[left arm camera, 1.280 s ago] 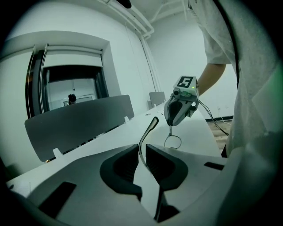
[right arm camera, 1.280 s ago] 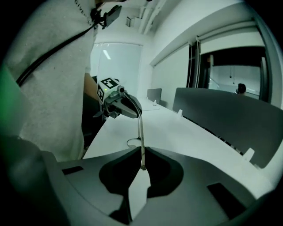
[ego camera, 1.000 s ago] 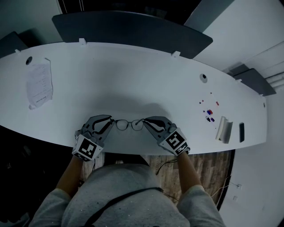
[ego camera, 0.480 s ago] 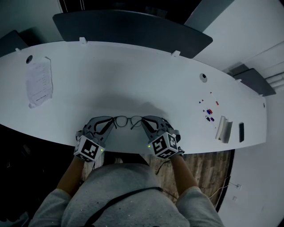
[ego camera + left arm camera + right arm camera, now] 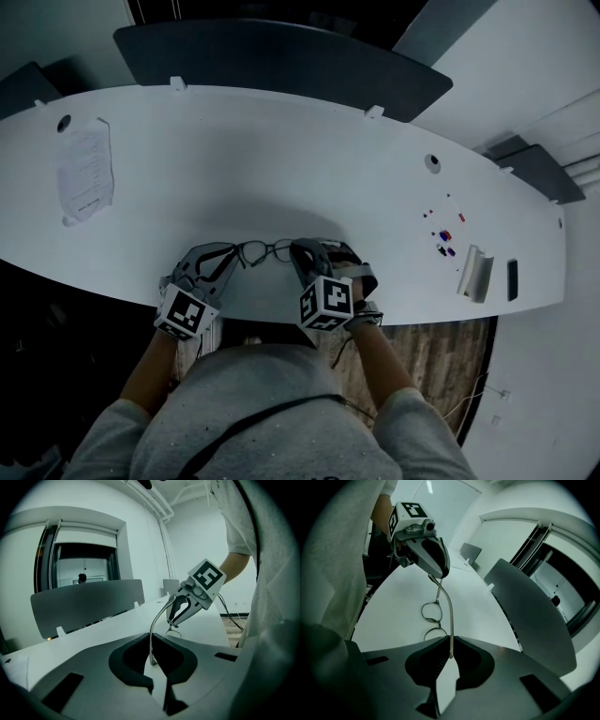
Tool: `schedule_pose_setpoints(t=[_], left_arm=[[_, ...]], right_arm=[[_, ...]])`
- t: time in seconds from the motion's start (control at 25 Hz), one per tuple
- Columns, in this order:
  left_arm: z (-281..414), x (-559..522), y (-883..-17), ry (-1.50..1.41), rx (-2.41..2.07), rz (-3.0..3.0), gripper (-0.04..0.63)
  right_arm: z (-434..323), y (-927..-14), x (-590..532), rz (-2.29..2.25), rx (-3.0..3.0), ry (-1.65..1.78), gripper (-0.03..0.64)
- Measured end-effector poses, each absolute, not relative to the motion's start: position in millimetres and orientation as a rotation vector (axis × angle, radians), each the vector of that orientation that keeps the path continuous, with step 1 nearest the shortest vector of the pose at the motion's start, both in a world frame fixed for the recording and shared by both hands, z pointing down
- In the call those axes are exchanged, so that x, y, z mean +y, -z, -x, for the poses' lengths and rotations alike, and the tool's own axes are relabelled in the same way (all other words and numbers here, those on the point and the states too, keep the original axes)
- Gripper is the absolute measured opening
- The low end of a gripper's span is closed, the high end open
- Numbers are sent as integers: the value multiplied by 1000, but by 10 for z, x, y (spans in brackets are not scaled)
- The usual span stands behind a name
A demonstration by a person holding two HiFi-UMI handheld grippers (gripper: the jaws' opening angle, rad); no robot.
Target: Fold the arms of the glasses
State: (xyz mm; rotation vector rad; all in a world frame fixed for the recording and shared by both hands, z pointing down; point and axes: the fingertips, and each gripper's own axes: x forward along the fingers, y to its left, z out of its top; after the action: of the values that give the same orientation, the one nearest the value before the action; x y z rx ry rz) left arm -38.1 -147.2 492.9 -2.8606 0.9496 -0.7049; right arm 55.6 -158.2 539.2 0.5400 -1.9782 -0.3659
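Thin metal-framed glasses (image 5: 265, 250) lie near the front edge of the white table (image 5: 281, 159), between my two grippers. The left gripper (image 5: 234, 262) is shut on the tip of a thin arm (image 5: 151, 641), which rises from its jaws and curves toward the right gripper (image 5: 174, 620). The right gripper (image 5: 297, 255), rolled so its marker cube faces up, is shut on a glasses arm (image 5: 451, 620). That arm runs from its jaws to the left gripper (image 5: 436, 571). Both lenses (image 5: 431, 611) rest on the table just left of that arm.
A printed sheet (image 5: 86, 173) lies at the table's far left. Small coloured bits (image 5: 442, 239), a grey holder (image 5: 474, 274) and a dark flat object (image 5: 511, 279) sit at the right end. A dark chair back (image 5: 281, 61) stands beyond the table. The front edge is just under my hands.
My right gripper has rolled over and shifted left toward the lenses, its marker cube now facing up. The glasses moved slightly up the picture. The left gripper stayed put.
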Motion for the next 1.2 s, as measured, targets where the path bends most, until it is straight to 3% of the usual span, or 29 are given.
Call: schedule_pose_setpoints(t=[1.2], left_arm=[[281, -1327, -4928, 629, 901, 2936, 31]], right_arm=[[-377, -5711, -1753, -218, -1410, 743, 38]])
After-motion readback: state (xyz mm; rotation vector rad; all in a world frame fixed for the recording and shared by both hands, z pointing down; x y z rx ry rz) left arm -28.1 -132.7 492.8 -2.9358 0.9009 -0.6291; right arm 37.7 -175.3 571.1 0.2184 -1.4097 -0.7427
